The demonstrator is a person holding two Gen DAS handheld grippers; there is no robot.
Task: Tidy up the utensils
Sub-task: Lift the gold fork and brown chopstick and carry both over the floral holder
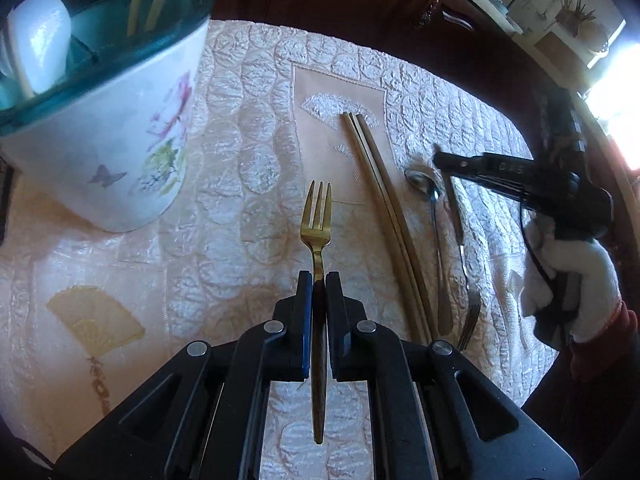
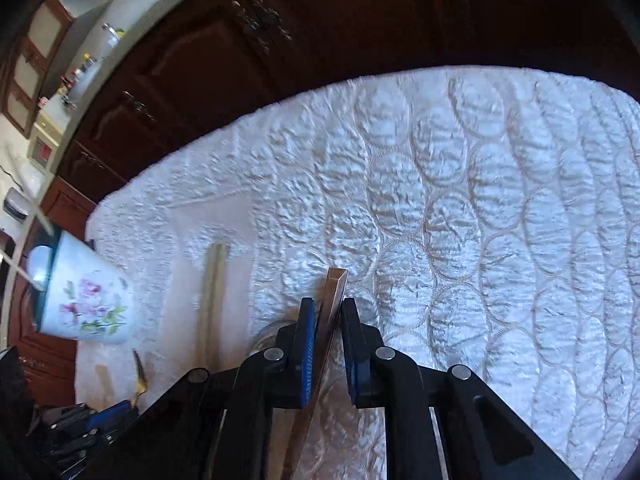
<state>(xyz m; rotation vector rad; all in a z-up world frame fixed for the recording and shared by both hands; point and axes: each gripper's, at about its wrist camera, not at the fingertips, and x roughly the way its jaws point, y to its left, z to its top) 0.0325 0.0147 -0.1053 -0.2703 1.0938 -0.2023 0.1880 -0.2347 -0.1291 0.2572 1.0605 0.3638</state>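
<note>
Holding gold fork (image 1: 316, 216) | left gripper (image 1: 319, 280) clamped | right gripper (image 2: 325, 308) pinching knife (image 2: 334, 292)

A quilted tablecloth (image 2: 460, 200) lies before dark wooden cabinets (image 2: 224, 60).

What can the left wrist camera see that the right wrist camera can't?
Only the left wrist view shows the silver spoon, the silver fork, the gloved hand carrying the right tongs, and the whole gold fork pinched in the left tongs.

Only the right wrist view shows, close up, the flat metal handle between the right tongs' fingers.

Both show the flowered cup, the chopsticks lying on the cloth, and the quilted white tablecloth.
</note>
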